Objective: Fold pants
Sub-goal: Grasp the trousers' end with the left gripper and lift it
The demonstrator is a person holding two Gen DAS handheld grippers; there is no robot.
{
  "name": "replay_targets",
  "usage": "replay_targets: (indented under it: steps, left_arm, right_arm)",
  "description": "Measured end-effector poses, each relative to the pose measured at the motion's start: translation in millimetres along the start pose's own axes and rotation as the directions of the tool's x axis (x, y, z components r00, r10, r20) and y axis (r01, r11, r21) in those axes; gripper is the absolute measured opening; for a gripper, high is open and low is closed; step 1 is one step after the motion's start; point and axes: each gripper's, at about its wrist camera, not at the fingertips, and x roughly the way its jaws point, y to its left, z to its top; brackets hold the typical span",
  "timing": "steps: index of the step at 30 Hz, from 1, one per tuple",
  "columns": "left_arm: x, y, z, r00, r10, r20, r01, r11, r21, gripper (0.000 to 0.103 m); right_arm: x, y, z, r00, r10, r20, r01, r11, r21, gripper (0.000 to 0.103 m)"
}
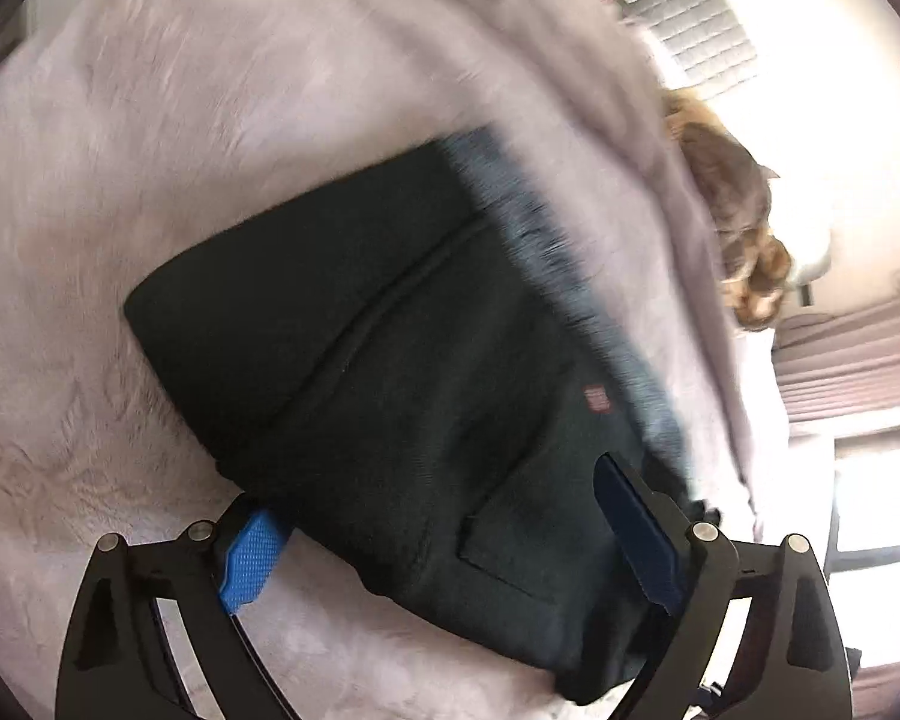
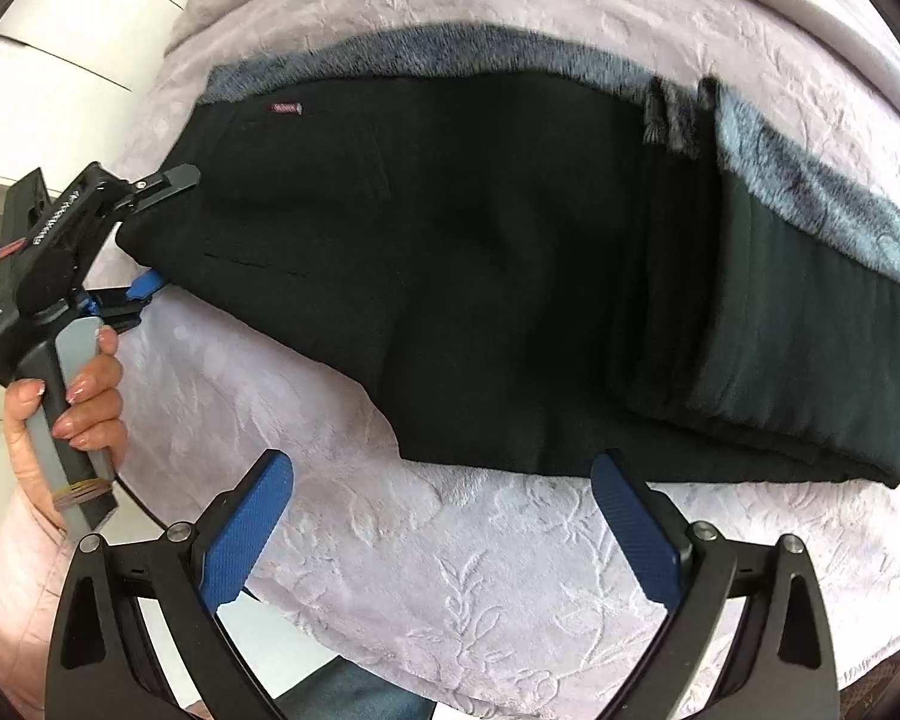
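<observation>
Pale lilac embossed bedspread (image 2: 480, 570) covers the whole work surface; bright window and striped curtain (image 1: 858, 360) at the side. Nothing lies between the grippers and the cloth. Black pants (image 2: 450, 276) lie folded flat on the bedspread, grey fleece lining (image 2: 810, 180) exposed along the far edge, small red label (image 2: 288, 108) near the waist. Left gripper (image 1: 444, 516): jaws spread, straddling the waist end. Right gripper (image 2: 444, 510): jaws spread, just short of the near edge, apart from it.
</observation>
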Motion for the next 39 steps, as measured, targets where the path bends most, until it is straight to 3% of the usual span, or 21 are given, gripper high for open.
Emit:
replay_targets:
  steps: [3, 4, 5, 6, 8, 10, 11, 13, 15, 18, 20, 26, 29, 33, 34, 35, 36, 38, 39]
  left_arm:
    - [7.0, -1.9, 0.8, 0.999, 0.046, 0.004, -0.046, 0.999, 0.011, 0.094]
    - [12.7, 2.9, 1.2, 0.997, 0.081, -0.007, -0.081, 0.997, -0.012, 0.088]
    - [17.8, 7.3, 2.1, 0.992, 0.126, -0.015, -0.126, 0.992, -0.031, 0.065]
    - [22.6, 12.1, 3.6, 0.983, 0.183, -0.032, -0.184, 0.982, -0.038, 0.053]
    - [20.5, 12.8, 5.1, 0.981, 0.19, -0.033, -0.191, 0.98, -0.046, 0.046]
    - [13.8, -10.8, 1.9, 0.962, 0.271, 0.022, -0.272, 0.96, 0.07, 0.039]
    - [12.3, -24.0, -1.7, 0.947, 0.316, 0.058, -0.321, 0.937, 0.134, 0.038]
    - [9.0, -55.0, -14.7, 0.902, 0.397, 0.171, -0.43, 0.862, 0.267, 0.037]
    - [7.5, -81.1, -30.0, 0.855, 0.436, 0.281, -0.516, 0.77, 0.374, 0.037]
    - [10.9, -99.7, -45.9, 0.808, 0.457, 0.371, -0.588, 0.659, 0.469, 0.037]
    - [12.9, -102.3, -49.1, 0.791, 0.467, 0.395, -0.611, 0.62, 0.492, 0.037]
    - [14.2, -103.8, -52.1, 0.779, 0.478, 0.407, -0.628, 0.598, 0.498, 0.037]
    - [12.9, -103.4, -53.7, 0.775, 0.477, 0.415, -0.632, 0.596, 0.494, 0.037]
    - [12.7, -104.2, -56.4, 0.769, 0.475, 0.427, -0.638, 0.593, 0.49, 0.037]
    - [12.8, -104.3, -56.9, 0.77, 0.475, 0.427, -0.638, 0.592, 0.492, 0.037]
    - [12.7, -104.9, -57.4, 0.77, 0.473, 0.428, -0.638, 0.59, 0.495, 0.037]
    - [13.5, -104.8, -57.4, 0.772, 0.476, 0.422, -0.636, 0.59, 0.497, 0.037]
    - [13.6, -106.4, -58.5, 0.775, 0.477, 0.415, -0.632, 0.587, 0.506, 0.037]
    - [10.6, -111.1, -61.2, 0.772, 0.466, 0.432, -0.635, 0.577, 0.513, 0.037]
  right_arm:
    - [-9.2, -1.6, 4.3, 1.0, 0.0, 0.031, 0.0, 1.0, -0.017, 0.1]
    - [-12.3, -2.3, 7.4, 0.999, -0.004, 0.04, 0.005, 1.0, -0.028, 0.1]
    - [-14.8, -3.7, 10.4, 0.999, -0.01, 0.046, 0.012, 0.999, -0.036, 0.1]
    - [-17.8, -4.4, 13.9, 0.998, -0.019, 0.055, 0.021, 0.999, -0.045, 0.1]
    - [-26.1, -6.5, 24.1, 0.997, -0.021, 0.074, 0.026, 0.998, -0.058, 0.1]
    - [-35.6, -8.3, 36.6, 0.996, -0.012, 0.092, 0.018, 0.998, -0.067, 0.1]
    - [-42.8, -8.4, 46.8, 0.995, -0.003, 0.104, 0.011, 0.997, -0.072, 0.1]
    - [-53.4, -4.5, 61.2, 0.993, 0.026, 0.118, -0.017, 0.997, -0.071, 0.1]
    - [-66.6, 1.1, 81.9, 0.988, 0.091, 0.122, -0.082, 0.994, -0.074, 0.1]
    - [-77.8, 31.1, 123.0, 0.981, 0.181, 0.07, -0.171, 0.977, -0.129, 0.1]
    - [-77.5, 59.5, 145.7, 0.976, 0.215, 0.021, -0.208, 0.962, -0.179, 0.1]
    - [-31.3, 174.4, 196.6, 0.964, 0.168, -0.206, -0.23, 0.914, -0.335, 0.1]
    - [3.5, 222.7, 201.9, 0.943, 0.116, -0.311, -0.242, 0.881, -0.405, 0.1]
    - [46.7, 252.0, 198.9, 0.918, 0.004, -0.397, -0.194, 0.876, -0.441, 0.086]
    - [55.8, 252.4, 199.0, 0.91, -0.024, -0.415, -0.177, 0.881, -0.439, 0.071]
    - [63.7, 250.1, 198.9, 0.903, -0.051, -0.426, -0.156, 0.886, -0.437, 0.047]
    - [67.3, 246.6, 199.2, 0.903, -0.063, -0.425, -0.144, 0.888, -0.437, 0.03]
    - [59.7, 240.0, 201.2, 0.92, -0.036, -0.391, -0.153, 0.885, -0.44, 0.014]
    - [52.2, 235.9, 200.4, 0.926, -0.01, -0.378, -0.168, 0.884, -0.435, 0.015]
